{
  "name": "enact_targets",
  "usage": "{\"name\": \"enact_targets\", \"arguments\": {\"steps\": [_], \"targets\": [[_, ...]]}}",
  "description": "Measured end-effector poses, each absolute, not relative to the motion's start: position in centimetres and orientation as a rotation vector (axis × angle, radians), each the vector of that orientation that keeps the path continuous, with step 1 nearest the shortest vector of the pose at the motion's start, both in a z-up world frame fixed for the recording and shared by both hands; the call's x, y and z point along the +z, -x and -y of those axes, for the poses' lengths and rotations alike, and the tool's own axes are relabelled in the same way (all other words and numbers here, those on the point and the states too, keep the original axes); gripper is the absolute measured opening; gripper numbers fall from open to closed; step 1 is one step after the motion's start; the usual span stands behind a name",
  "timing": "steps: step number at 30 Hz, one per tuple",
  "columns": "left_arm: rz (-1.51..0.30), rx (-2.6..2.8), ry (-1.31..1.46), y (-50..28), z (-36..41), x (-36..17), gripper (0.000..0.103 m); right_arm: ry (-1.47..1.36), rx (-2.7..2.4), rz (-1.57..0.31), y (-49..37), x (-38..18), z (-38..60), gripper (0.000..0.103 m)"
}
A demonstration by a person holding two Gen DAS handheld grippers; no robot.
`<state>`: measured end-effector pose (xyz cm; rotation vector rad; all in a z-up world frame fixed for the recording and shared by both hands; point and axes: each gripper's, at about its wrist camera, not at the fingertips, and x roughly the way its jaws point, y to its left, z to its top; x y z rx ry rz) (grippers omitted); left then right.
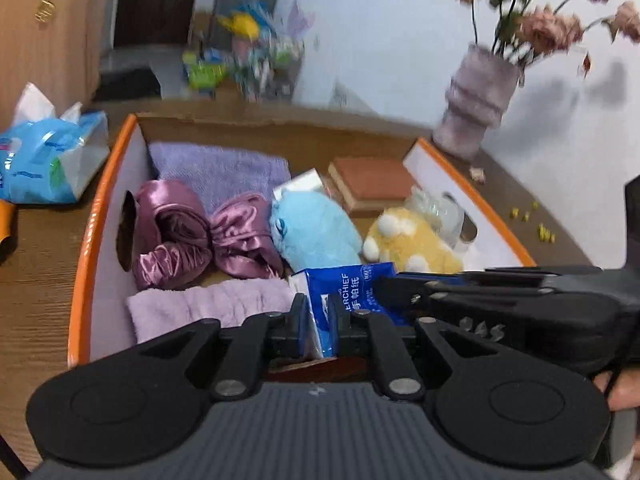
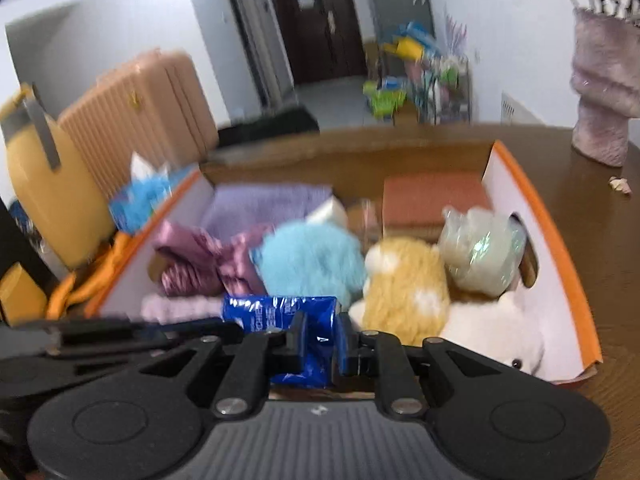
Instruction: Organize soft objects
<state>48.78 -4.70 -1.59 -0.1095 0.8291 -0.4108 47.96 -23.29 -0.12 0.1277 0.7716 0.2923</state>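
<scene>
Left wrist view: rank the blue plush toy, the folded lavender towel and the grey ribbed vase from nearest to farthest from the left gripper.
1. Blue plush toy: mid-box, just beyond the left gripper, which is shut on the blue tissue pack.
2. Folded lavender towel: far-left corner of the box.
3. Grey ribbed vase: outside the box, on the table at far right.

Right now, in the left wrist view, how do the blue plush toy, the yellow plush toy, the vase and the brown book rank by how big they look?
1. Vase, though it stands farthest back.
2. Blue plush toy.
3. Yellow plush toy and brown book: too alike to rank, and the toy is partly hidden.
</scene>
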Motion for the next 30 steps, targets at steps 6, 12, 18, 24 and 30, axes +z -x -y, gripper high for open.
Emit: {"name": "enact_targets", "arguments": {"steps": [6, 12, 18, 24, 30], "targets": [[-0.979, -0.418, 0.082, -52.3, 5.2, -2.8, 0.012, -0.086, 0.301, -0.888, -50.5, -0.3, 22.5, 0.023], [-0.926, -0.404, 0.066, -50.7, 4.7, 0.3, 0.023, -0.105, 0.323, -0.902, -50.6, 1.1, 22.9, 0.023], [-0.800, -0.353, 0.031, -47.0, 3.1, 6.7, 0.035, -0.063, 0.293, -0.769, -47.5, 7.6, 24.8, 0.035], [-0.629, -0.228, -0.007, -42.2, 1.4, 10.8, 0.059, -0.087, 0.281, -0.653, -43.1, 12.5, 28.0, 0.045], [-0.337, -0.070, -0.034, -36.9, 1.0, 9.4, 0.095, -0.071, 0.228, -0.383, -37.1, 11.8, 29.7, 0.087]]}}
